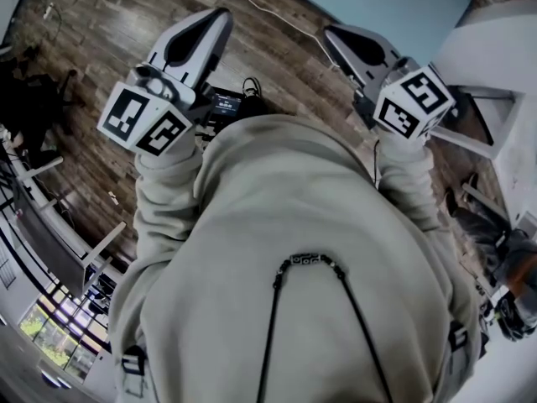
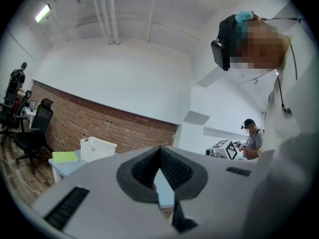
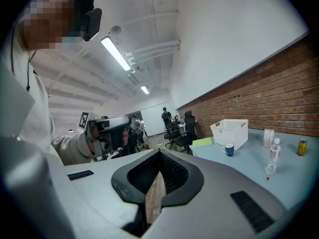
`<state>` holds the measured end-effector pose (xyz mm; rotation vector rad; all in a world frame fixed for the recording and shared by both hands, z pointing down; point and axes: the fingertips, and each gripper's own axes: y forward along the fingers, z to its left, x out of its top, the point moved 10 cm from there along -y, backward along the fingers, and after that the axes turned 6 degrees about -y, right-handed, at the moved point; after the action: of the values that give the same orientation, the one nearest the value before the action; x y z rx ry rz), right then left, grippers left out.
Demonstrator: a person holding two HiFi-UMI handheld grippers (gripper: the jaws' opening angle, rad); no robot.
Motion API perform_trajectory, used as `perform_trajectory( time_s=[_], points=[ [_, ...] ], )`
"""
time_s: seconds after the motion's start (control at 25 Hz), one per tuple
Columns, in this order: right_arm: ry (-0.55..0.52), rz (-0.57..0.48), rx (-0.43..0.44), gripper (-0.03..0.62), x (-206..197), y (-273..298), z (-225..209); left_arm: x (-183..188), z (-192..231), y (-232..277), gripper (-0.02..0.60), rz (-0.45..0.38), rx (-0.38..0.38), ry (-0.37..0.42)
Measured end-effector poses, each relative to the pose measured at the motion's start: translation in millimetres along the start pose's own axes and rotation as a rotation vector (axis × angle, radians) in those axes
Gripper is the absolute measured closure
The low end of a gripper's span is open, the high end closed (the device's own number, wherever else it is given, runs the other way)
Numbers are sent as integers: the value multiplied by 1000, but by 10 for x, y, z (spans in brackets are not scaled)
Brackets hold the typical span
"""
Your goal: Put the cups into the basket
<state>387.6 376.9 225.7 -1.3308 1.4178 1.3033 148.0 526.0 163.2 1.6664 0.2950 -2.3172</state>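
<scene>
Both grippers are held up close against the person's grey-hooded chest. In the head view my left gripper [image 1: 216, 17] and right gripper [image 1: 332, 34] point away over the wooden floor, both shut with nothing between the jaws. The left gripper view shows its jaws [image 2: 160, 151] closed at the tips, and the right gripper view shows the same for the right gripper [image 3: 160, 154]. Far off on a light blue table [image 3: 284, 171] stands a white slatted basket [image 3: 230, 131], with a blue cup [image 3: 229, 149] in front of it. The basket [image 2: 98, 149] also shows in the left gripper view.
A green notebook [image 3: 202, 142], a clear bottle [image 3: 272, 158], a yellow can [image 3: 301, 147] and a small box [image 3: 268, 137] share the table. Black office chairs [image 2: 30, 133] stand by the brick wall. Another person [image 2: 253, 138] stands far off.
</scene>
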Motion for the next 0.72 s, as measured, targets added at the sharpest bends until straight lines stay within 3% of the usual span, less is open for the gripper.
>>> perform_trajectory(
  time_s=[0.36, 0.72],
  points=[
    [3, 24, -9, 582, 63, 234, -211, 99, 316, 155, 583, -19, -8, -16],
    [8, 71, -30, 582, 116, 799, -425, 250, 933, 291, 583, -43, -62, -52]
  ],
)
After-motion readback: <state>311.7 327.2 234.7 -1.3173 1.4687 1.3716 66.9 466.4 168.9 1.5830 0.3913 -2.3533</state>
